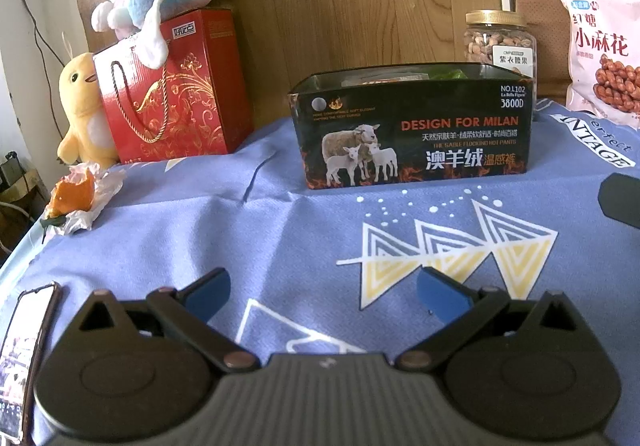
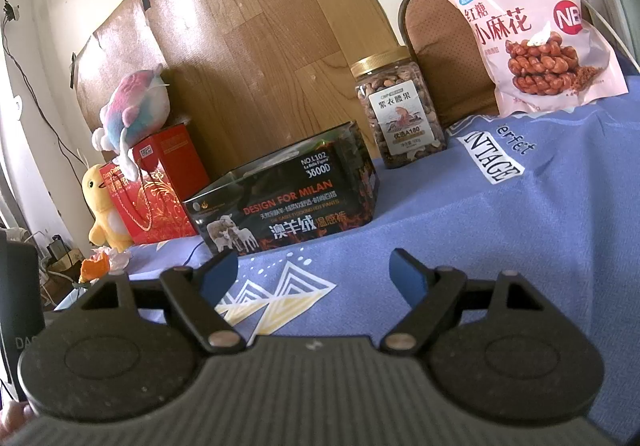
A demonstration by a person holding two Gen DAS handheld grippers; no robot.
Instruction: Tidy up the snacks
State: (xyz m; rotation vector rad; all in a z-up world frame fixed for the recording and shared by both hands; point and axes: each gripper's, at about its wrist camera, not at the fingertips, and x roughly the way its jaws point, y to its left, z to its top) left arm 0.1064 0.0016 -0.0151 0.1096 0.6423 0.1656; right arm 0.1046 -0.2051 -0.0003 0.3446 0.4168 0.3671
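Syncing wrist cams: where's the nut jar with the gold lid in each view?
Left wrist: nut jar upper right, partly hidden behind the black box.
Right wrist: nut jar upper centre-right, in full view, right of and behind the box.
Shared landmark: pink snack bag, right of the jar.

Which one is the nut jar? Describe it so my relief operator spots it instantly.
Start at the black open-top box printed with sheep on the blue cloth. The nut jar stands upright just behind its right end, left of the pink snack bag. It is the only clear container, with a gold screw lid.
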